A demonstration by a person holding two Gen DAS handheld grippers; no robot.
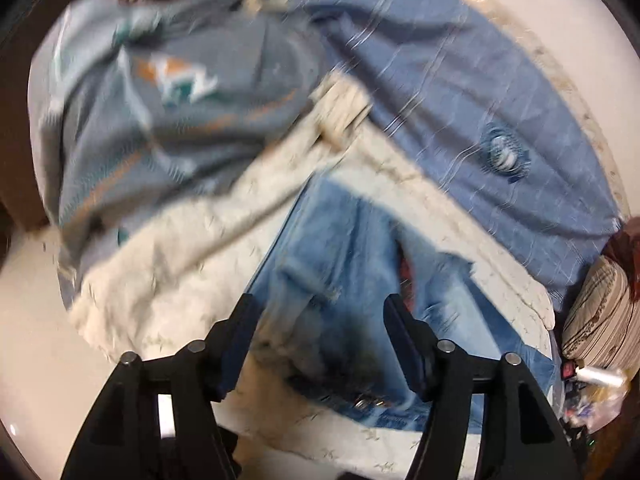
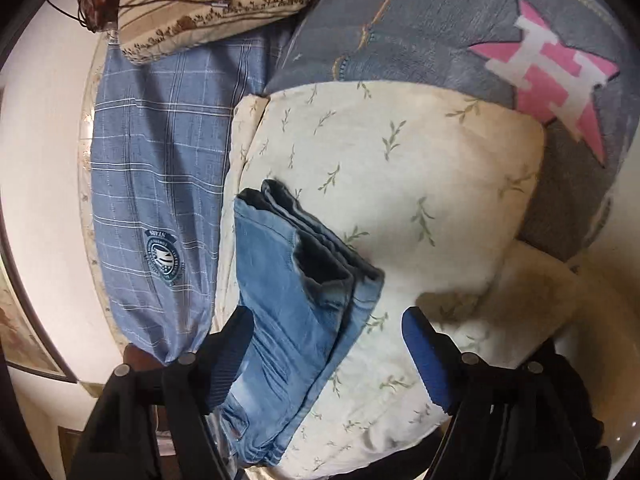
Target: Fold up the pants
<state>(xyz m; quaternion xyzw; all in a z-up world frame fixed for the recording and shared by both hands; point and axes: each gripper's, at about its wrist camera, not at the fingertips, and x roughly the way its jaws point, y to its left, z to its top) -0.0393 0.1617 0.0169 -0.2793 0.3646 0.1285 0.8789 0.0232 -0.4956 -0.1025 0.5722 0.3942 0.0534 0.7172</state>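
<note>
Left gripper (image 1: 320,344): jaws apart, gripping nothing, poised over the blue jeans (image 1: 340,272), whose folded denim lies between and beneath the fingers. Right gripper (image 2: 328,344): jaws likewise wide, empty, with the jeans' folded legs (image 2: 296,288) lying between them, hems pointing away. The jeans rest on a cream leaf-print cloth (image 2: 400,168). Beside it lie a blue checked garment (image 2: 160,168), a grey blanket (image 2: 440,32) and a striped cushion (image 2: 208,4).
</note>
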